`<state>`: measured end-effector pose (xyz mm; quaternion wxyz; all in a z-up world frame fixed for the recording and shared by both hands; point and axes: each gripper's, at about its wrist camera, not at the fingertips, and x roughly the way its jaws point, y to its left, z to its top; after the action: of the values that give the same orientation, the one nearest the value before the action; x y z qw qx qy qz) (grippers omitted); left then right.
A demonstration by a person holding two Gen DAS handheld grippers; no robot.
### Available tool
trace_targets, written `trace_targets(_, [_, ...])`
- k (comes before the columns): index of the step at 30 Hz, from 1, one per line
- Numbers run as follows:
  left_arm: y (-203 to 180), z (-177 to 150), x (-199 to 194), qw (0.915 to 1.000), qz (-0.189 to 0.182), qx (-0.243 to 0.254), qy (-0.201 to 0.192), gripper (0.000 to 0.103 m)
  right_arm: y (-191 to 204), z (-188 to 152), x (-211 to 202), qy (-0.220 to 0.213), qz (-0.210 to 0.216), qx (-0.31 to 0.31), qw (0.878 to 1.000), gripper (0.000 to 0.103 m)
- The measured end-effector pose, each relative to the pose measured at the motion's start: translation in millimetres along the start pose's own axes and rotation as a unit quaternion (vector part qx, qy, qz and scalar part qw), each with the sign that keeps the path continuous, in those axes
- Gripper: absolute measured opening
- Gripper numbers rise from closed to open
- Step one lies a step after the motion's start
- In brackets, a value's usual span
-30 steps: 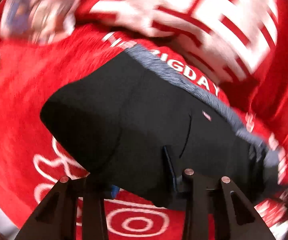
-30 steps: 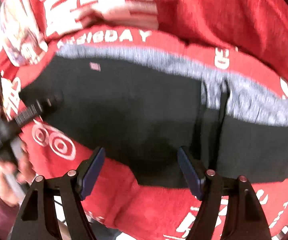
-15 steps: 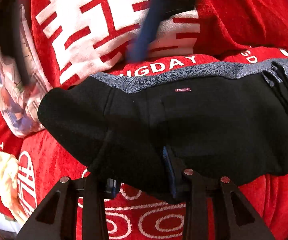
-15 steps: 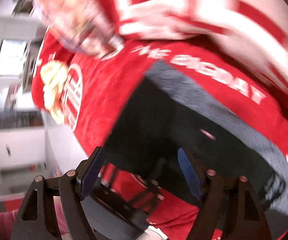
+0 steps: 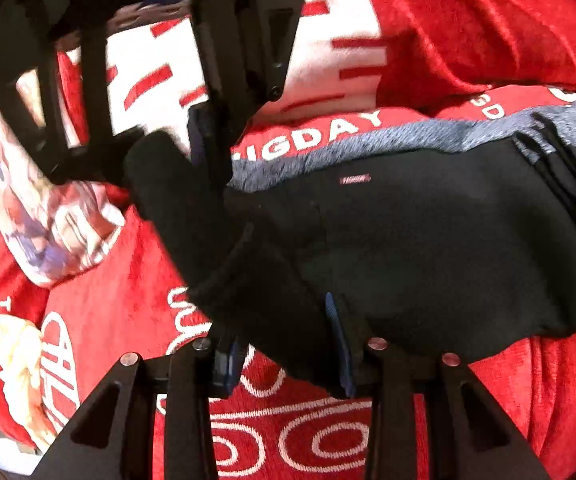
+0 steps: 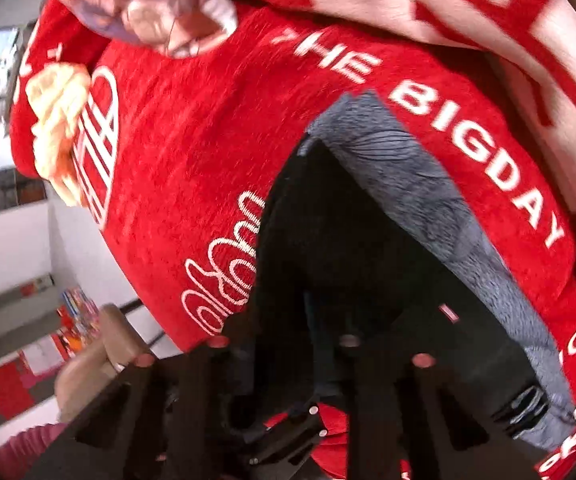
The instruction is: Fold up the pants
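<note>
Fold in progress. The black pants point(image 5: 408, 248) lie on the red blanket point(image 5: 127, 292), spread ahead of my left gripper point(image 5: 283, 360) and running off to its right, the grey lining point(image 5: 368, 144) showing along the far edge.

My left gripper is pinched on the near corner of the pants; cloth bunches between its blue pads point(image 5: 338, 340). I judge this hold is there to anchor and lift the near edge so the layer can be carried over in one piece.

My right gripper point(image 5: 203, 148) shows in the left wrist view, up and to the left of my left gripper, at the far corner of the same end. Its jaws are closing with black cloth between them; whether the pads already press on it I cannot tell, as the right wrist view is dark there. Two corners held would keep the edge straight.

Containers: none in view. A white-patterned cushion point(image 5: 328, 40) sits beyond the pants.
</note>
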<state>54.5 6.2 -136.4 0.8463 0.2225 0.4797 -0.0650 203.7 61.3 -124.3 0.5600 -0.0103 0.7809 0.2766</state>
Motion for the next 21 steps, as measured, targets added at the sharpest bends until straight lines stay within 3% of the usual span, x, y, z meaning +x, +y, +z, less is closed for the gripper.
trace_targets(3, [-5,10,-17,0.9999,-0.008,0.000,-0.013,0.038,-12,-18,-20,-0.036,0.028,0.001,0.999,0.018])
trace_targets(7, [-13,29,-48,0.9989,-0.029,-0.010,-0.034,0.038,-39,-53,-54,-0.091,0.096,0.030,0.991,0.018])
trace_targets(12, [-42,60,-87,0.9964,-0.053,-0.005,-0.066,0.038,-81,-120,-100,-0.174,0.192,0.067,0.964,0.016])
trace_targets(17, [-87,90,-116,0.9928,-0.080,0.014,-0.088,0.038,-130,-180,-140,-0.232,0.235,0.089,0.940,0.017])
trace_targets(21, [-140,112,-134,0.9885,-0.107,0.045,-0.096,0.038,-176,-235,-161,-0.270,0.246,0.114,0.924,0.017])
